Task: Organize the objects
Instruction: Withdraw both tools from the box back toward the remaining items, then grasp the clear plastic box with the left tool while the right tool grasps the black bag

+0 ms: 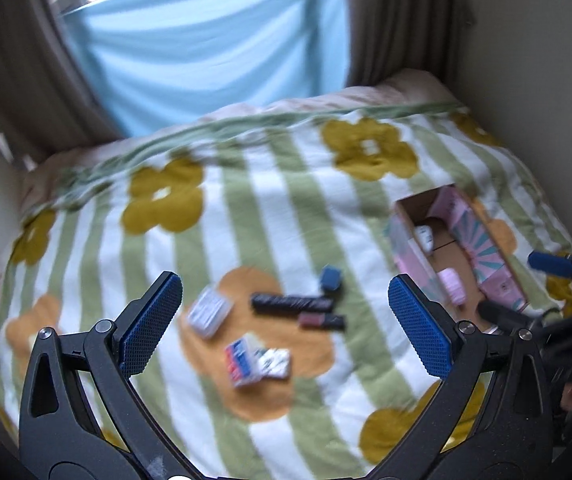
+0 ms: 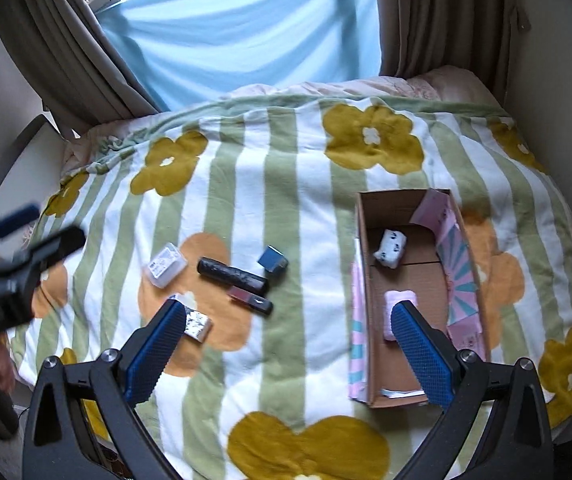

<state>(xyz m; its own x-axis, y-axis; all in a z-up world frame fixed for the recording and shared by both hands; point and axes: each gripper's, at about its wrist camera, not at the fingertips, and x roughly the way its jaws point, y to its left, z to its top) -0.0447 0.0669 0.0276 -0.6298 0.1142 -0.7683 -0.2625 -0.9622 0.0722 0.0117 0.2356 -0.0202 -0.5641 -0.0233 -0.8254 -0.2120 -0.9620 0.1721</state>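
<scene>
An open cardboard box [image 2: 402,216] with pink flaps lies on the bed at the right; it also shows in the left wrist view [image 1: 414,204]. Inside are a white spotted roll [image 2: 391,253] and a pink roll [image 2: 400,300]. Left of it lie a black tube [image 2: 232,275], a dark lip gloss [image 2: 251,299], a blue cube [image 2: 273,259], a clear case [image 2: 165,265] and a small patterned packet [image 2: 197,325]. The left view adds a red-blue packet [image 1: 242,360]. My left gripper [image 1: 286,322] is open above the small items. My right gripper [image 2: 290,346] is open near the box.
The bed carries a green-striped blanket with yellow and orange flowers [image 2: 298,184]. A blue sheet [image 2: 246,28] and brown curtains [image 2: 446,16] hang behind the bed. A wall [image 2: 558,60] stands close on the right. The bed's left edge [image 2: 46,208] drops off beside a white surface.
</scene>
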